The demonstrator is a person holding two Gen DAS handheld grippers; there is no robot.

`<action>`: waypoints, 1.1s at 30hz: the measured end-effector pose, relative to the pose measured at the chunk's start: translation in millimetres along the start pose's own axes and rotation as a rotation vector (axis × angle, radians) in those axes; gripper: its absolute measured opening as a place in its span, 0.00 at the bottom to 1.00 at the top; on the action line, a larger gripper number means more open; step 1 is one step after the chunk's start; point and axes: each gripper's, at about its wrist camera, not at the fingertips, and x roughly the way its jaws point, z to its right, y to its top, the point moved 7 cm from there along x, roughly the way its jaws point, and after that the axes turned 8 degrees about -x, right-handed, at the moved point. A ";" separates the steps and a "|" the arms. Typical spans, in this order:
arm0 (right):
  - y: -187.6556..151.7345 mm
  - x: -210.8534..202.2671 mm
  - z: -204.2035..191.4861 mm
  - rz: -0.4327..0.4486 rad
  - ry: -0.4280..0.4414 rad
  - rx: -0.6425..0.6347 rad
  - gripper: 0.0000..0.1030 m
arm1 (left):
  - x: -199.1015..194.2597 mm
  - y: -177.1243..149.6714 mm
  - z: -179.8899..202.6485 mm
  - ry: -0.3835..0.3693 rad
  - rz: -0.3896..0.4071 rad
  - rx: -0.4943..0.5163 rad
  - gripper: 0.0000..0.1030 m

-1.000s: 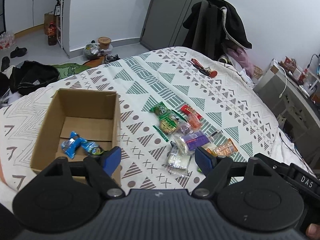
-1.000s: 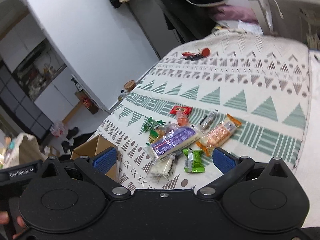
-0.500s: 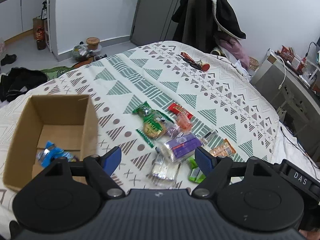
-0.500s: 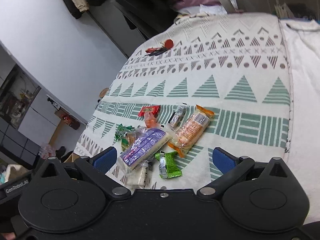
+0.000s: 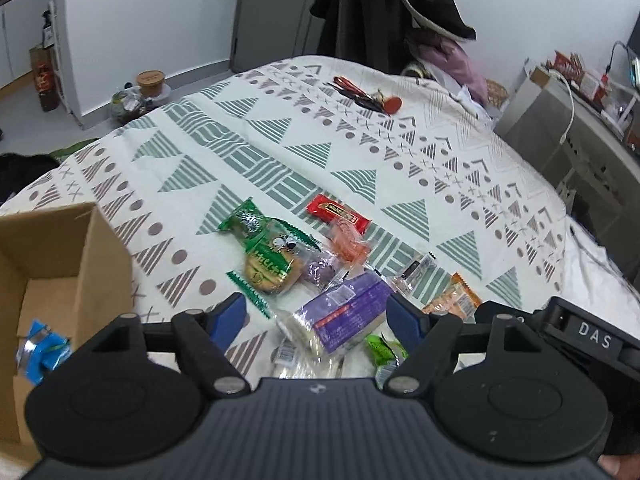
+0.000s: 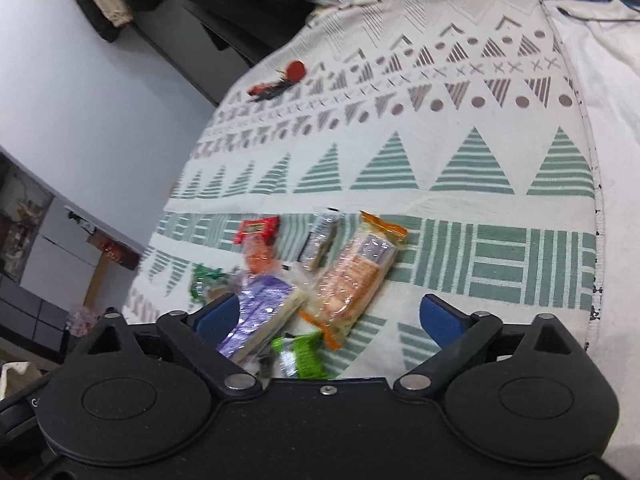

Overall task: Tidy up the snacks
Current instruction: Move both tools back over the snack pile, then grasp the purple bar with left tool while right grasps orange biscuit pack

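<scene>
Several wrapped snacks lie in a heap on the patterned bedspread [image 5: 280, 136]: a purple pack [image 5: 344, 312], a green cookie pack [image 5: 272, 260], a red bar [image 5: 338, 212] and an orange cracker pack [image 6: 354, 276]. My left gripper [image 5: 316, 318] hangs open just above the purple pack [image 6: 260, 304]. My right gripper [image 6: 330, 318] is open too, low over the orange pack and a small green packet [image 6: 300, 354]. At the left stands a cardboard box [image 5: 80, 264] holding a blue-wrapped snack [image 5: 40, 350].
A red and black bundle of small items [image 5: 366, 94] lies far back on the bed. Dark clothes [image 5: 392, 12] hang behind the bed, and a grey desk [image 5: 560, 120] stands to the right. The bedspread's edge [image 6: 588, 160] runs along the right.
Both grippers have moved closer to the snack heap. The left one swung right, so the box slid toward the left edge; the right one dropped lower over the orange pack.
</scene>
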 end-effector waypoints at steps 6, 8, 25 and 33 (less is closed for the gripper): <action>0.8 22.2 6.8 -0.034 0.002 0.029 0.87 | 27.6 3.2 10.2 -0.021 -0.019 0.030 0.74; 2.8 28.7 8.5 -0.041 -0.008 0.030 0.87 | 39.7 3.1 14.9 -0.023 -0.030 0.055 0.74; 9.5 60.7 17.7 -0.063 -0.052 0.028 0.87 | 98.8 -18.8 24.5 -0.009 -0.166 0.164 0.71; 4.3 68.7 9.5 -0.079 -0.104 -0.076 0.87 | 102.0 -26.0 25.5 -0.023 -0.179 0.164 0.52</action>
